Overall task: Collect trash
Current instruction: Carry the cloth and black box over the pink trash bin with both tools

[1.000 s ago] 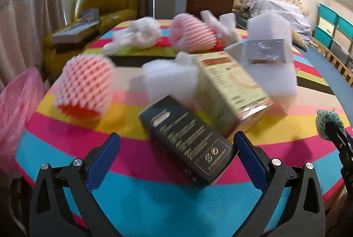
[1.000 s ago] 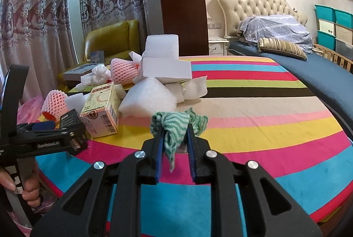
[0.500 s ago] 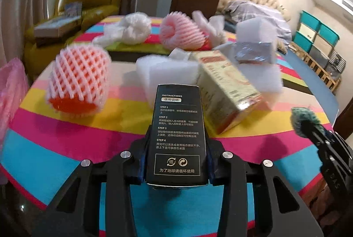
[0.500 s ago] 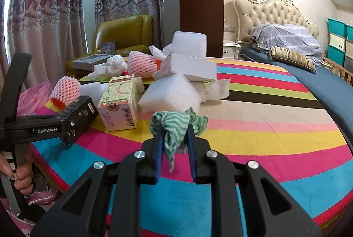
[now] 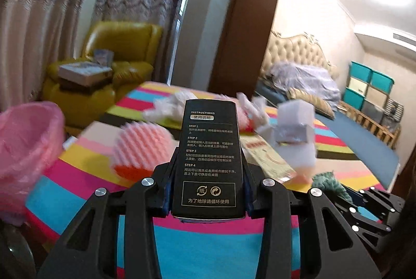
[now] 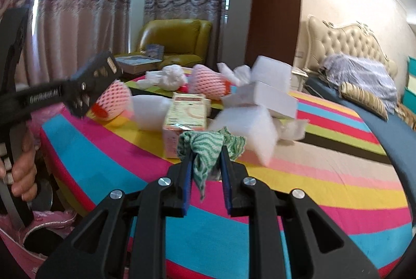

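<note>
My left gripper is shut on a black box printed with white instructions, held above the striped round table. The right wrist view shows that box lifted off the table at the left, with a hand on the handle. My right gripper is shut on a crumpled green cloth. Beyond it lie pink foam nets, a yellow carton, white foam blocks and a white plastic bag. A bin lined with a pink bag stands left of the table.
A yellow armchair with books stands behind the table by the curtains. A bed with a tufted headboard lies at the right, with teal storage boxes past it. The near part of the table bears nothing.
My left gripper shut on the black box, then lifted it off the table and turned left toward the pink bin. The right gripper kept the green cloth and shifted left.
</note>
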### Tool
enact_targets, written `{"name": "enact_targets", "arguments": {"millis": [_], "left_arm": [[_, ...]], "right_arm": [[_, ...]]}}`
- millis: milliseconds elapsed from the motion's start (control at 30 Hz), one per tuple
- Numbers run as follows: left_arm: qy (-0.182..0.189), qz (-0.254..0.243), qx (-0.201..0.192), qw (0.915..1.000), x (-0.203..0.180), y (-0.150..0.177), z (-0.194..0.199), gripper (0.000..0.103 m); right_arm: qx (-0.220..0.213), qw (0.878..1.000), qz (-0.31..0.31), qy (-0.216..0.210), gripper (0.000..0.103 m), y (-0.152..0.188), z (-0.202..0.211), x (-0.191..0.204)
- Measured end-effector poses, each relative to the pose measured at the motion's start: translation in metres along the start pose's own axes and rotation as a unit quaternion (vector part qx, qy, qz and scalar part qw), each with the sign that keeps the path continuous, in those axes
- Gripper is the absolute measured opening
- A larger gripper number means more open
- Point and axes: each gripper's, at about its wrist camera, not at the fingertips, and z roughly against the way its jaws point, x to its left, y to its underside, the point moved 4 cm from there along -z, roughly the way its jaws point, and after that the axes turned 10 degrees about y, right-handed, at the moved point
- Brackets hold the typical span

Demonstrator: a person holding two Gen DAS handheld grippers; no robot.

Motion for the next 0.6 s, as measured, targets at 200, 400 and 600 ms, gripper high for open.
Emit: {"name": "enact_targets", "arguments": {"millis": [200, 400, 600], "left_arm": [[-0.045, -0.011, -0.020, 0.9987, 0.035, -0.003, 0.023, 0.038], [-0.093, -0.017, -0.041, 0.9947, 0.071, -0.002, 0.058, 0.038], [-0.130, -0.025, -0.067, 0.9889, 0.102, -0.007, 0.092, 0.038]], "right_arm": [[-0.004, 0.999, 0.040, -0.011, 0.019, -0.013, 0.001, 0.028], [-0.013, 0.996, 0.077, -0.040, 0.019, -0.027, 0.003, 0.061], [-0.021, 0.991, 0.117, -0.062, 0.019, -0.038, 0.002, 0.098]]}}
